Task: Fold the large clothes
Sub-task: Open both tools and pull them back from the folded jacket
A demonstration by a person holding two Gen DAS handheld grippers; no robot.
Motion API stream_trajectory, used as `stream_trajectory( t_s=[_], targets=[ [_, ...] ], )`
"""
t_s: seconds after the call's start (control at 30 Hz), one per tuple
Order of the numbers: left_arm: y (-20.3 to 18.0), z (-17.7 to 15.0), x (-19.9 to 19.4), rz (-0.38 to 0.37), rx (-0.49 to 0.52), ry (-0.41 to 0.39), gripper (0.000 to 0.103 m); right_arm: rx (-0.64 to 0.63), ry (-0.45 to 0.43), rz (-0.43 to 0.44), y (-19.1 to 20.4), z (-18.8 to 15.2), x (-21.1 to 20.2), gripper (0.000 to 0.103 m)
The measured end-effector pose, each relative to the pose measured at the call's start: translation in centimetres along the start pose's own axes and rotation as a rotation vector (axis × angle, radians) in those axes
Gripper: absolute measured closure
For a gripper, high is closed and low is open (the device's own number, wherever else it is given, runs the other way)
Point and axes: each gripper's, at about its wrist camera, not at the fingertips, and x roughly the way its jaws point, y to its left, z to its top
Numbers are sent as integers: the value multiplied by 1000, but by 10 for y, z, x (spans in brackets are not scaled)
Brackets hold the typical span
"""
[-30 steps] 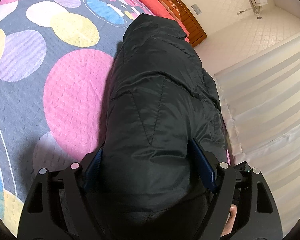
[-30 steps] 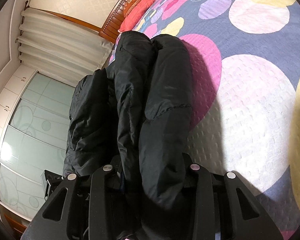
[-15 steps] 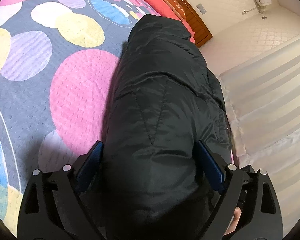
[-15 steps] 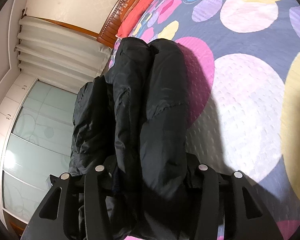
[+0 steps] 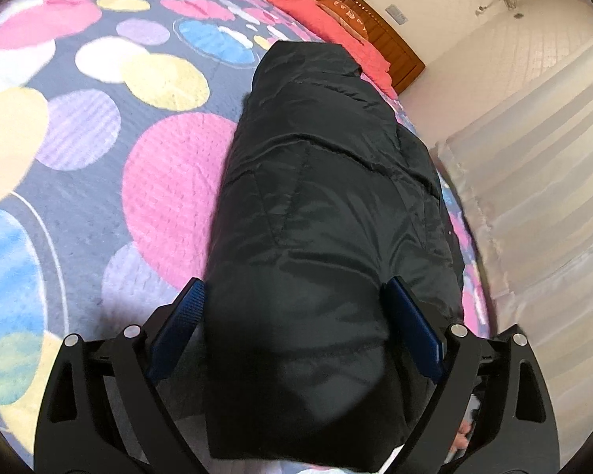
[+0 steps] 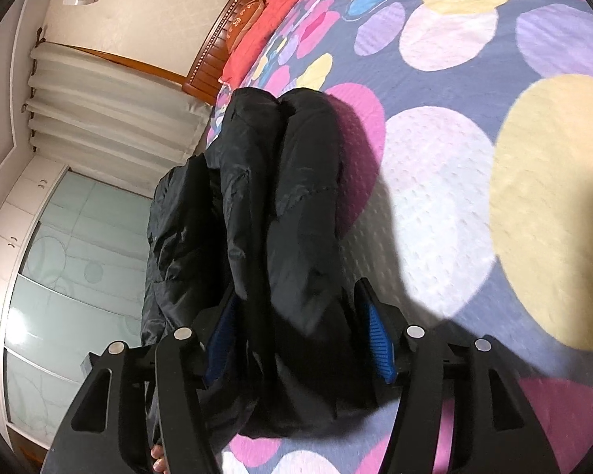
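Note:
A black puffy jacket point(image 5: 320, 205) lies folded into a long thick bundle on the dotted bedspread point(image 5: 99, 150). My left gripper point(image 5: 296, 300) is open wide, its blue pads on either side of the bundle's near end. In the right wrist view the jacket point(image 6: 288, 213) shows as stacked layers seen edge-on. My right gripper point(image 6: 300, 296) is open around the near end of these layers, blue pads point(image 6: 377, 335) beside the fabric. How tightly either pad presses is not clear.
The bed has a wooden headboard point(image 5: 359, 4) and a red pillow point(image 5: 324, 19) at the far end. White curtains point(image 5: 533, 197) hang close to the bed's edge beside the jacket. A glass-door wardrobe point(image 6: 59, 260) stands beyond. The bedspread point(image 6: 474, 158) stretches bare to the right.
Both grippers have opened wider and drawn back a little from the jacket's end. The right gripper's blue pads now show. The jacket has stayed put on the bed.

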Motion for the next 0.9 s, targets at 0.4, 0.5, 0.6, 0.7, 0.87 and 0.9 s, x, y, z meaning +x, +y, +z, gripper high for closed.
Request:
stream_trajectory(
  t_s=[0.4, 0.5, 0.6, 0.7, 0.87, 0.9],
  targets=[
    [-25, -18, -22, 154, 108, -51, 11, -11, -24, -126, 0, -24, -30, 41],
    [-31, -27, -34, 206, 139, -76, 11, -49, -36, -224, 7, -32, -39, 41],
    [-38, -37, -44, 251, 170, -92, 11, -119, -60, -331, 16, -45, -53, 41],
    [-46, -49, -57, 304, 219, -120, 11, -177, -79, -416, 26, -56, -63, 37],
    [-62, -60, -75, 391, 266, -167, 7, -331, -123, -537, 60, -78, -74, 31],
    [-66, -62, -81, 404, 276, -180, 6, -351, -129, -548, 66, -81, -74, 30]
  ],
)
